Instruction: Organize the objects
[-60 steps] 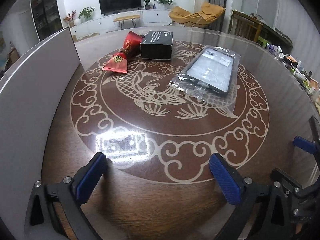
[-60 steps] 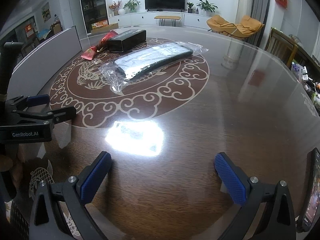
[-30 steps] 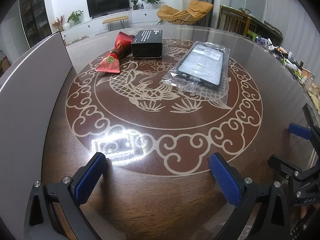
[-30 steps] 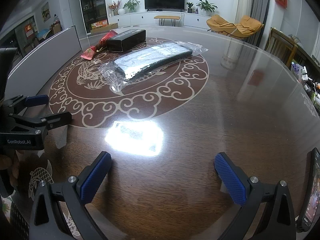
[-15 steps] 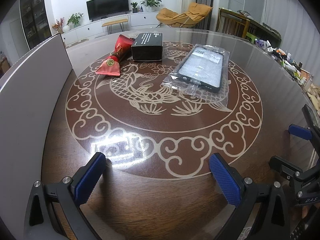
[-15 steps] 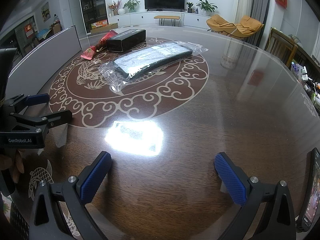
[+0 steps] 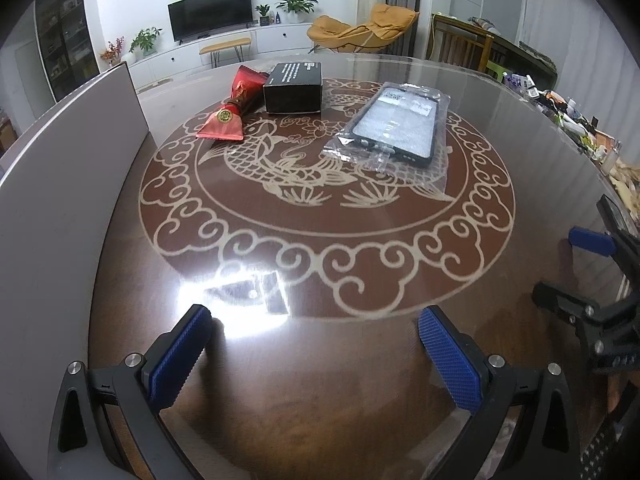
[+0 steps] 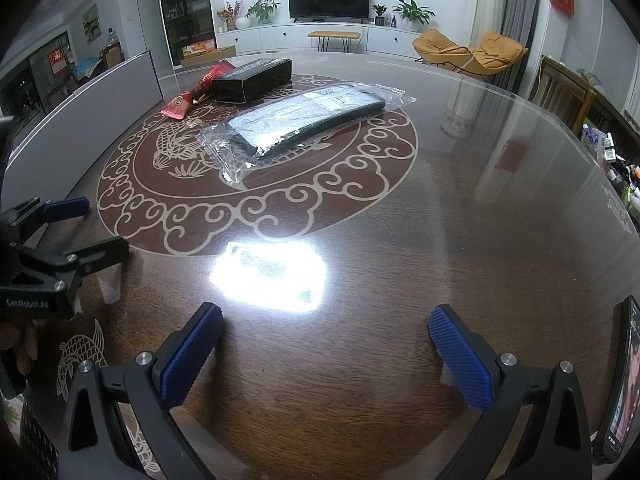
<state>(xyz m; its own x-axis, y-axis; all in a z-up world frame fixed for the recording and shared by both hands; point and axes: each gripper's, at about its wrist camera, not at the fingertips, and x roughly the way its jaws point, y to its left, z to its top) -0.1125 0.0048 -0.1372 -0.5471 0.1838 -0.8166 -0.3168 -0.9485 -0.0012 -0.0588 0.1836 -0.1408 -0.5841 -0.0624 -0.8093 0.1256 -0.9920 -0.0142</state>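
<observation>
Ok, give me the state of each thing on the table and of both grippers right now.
Left gripper: open, empty, above the near table edge.
Right gripper: open, empty, above the table.
Black box: closed, lying flat.
Red pouch: lying flat, touching the black box's left side.
Bagged phone case: inside a clear plastic bag, flat, apart from the box.
Phone: screen lit, at the right edge.

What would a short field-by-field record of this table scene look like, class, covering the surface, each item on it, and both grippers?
surface: round dark table with fish inlay
red packet: far left, beside the box
black box: far centre
bagged phone case: right of the box, apart from it
left hand-held gripper: open, empty, above near edge
right hand-held gripper: open, empty
</observation>
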